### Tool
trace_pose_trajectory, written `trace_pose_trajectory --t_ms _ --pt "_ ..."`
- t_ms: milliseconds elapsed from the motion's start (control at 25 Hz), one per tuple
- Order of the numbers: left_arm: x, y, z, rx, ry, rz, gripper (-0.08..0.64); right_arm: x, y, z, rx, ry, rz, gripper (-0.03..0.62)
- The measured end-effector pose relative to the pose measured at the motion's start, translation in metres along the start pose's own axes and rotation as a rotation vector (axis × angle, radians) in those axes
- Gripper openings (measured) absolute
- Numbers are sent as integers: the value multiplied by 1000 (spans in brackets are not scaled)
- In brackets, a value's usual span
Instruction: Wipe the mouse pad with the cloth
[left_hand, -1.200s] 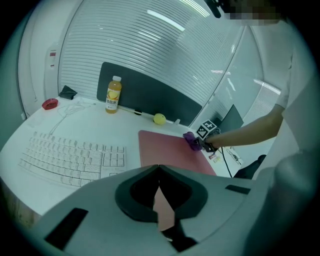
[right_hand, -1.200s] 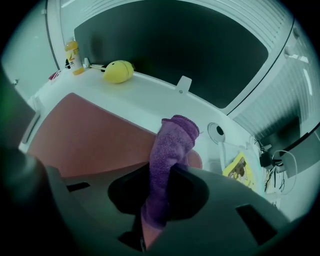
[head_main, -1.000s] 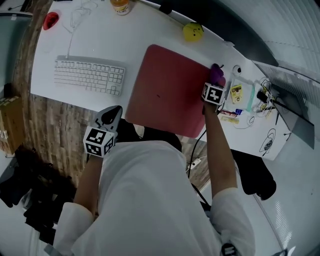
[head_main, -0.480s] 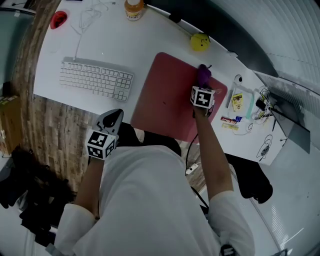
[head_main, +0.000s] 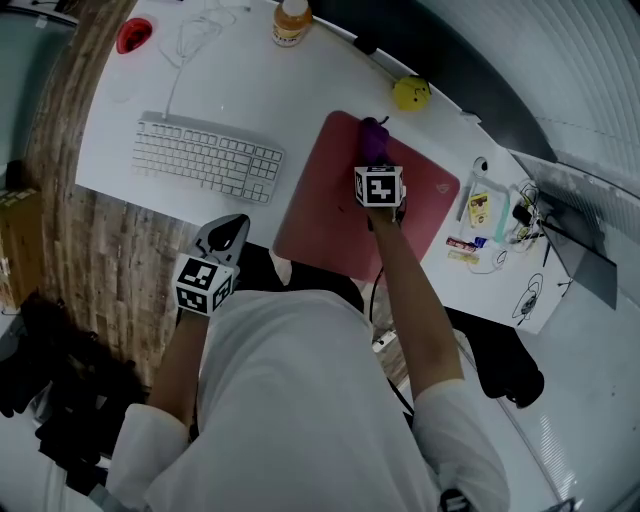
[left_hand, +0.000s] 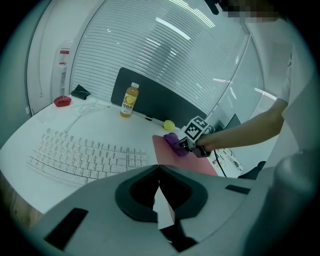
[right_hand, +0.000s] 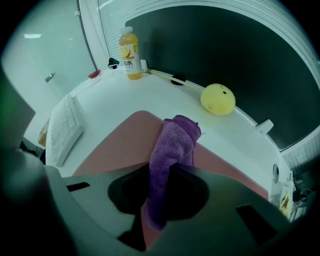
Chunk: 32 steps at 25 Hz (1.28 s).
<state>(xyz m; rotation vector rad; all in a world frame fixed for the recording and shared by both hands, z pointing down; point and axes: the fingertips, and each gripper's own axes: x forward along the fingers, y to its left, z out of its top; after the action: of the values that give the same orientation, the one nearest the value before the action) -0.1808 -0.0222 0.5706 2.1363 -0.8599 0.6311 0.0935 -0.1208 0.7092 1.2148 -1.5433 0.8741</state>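
**Cloth pinned on the pad's far corner**

A white curved desk (head_main: 300, 90) stands over a wood-patterned floor (head_main: 70, 240), with a dark panel (right_hand: 225, 50) along its far edge. On the desk lies a red-pink rectangular mouse pad (head_main: 320, 215), set at an angle, its near edge reaching the desk's front edge. A white slim keyboard (head_main: 208, 158) sits to the pad's left, apart from it.

The right gripper (head_main: 373, 152) is over the pad's far part, its jaws closed tight on a purple terry cloth (right_hand: 175, 150). The cloth runs out from between the jaws as a folded strip, and its free end rests on the pad close to the far corner. A yellow ball with a small face (head_main: 411, 93) lies on the bare desk just beyond that corner, not touching the cloth.

The left gripper (left_hand: 159, 171) is held off the desk's front edge, near the person's body and below the keyboard. Its jaw tips meet with nothing between them.

At the far side of the desk stand an orange juice bottle (head_main: 292, 22) and a small red object (head_main: 133, 34), both well apart from the pad
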Motion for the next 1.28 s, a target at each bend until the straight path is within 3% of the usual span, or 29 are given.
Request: trace_pose_trajectory --t_ms 760,1000,1280 --pt "-48 58 6 12 -22 29 18 6 106 55 -74 -55 116 69" --pt "-51 68 12 45 -24 1 18 -21 112 71 -27 -174 119 69" --pt "-35 58 28 120 -20 -84 18 -81 104 71 -6 -297 106 69"
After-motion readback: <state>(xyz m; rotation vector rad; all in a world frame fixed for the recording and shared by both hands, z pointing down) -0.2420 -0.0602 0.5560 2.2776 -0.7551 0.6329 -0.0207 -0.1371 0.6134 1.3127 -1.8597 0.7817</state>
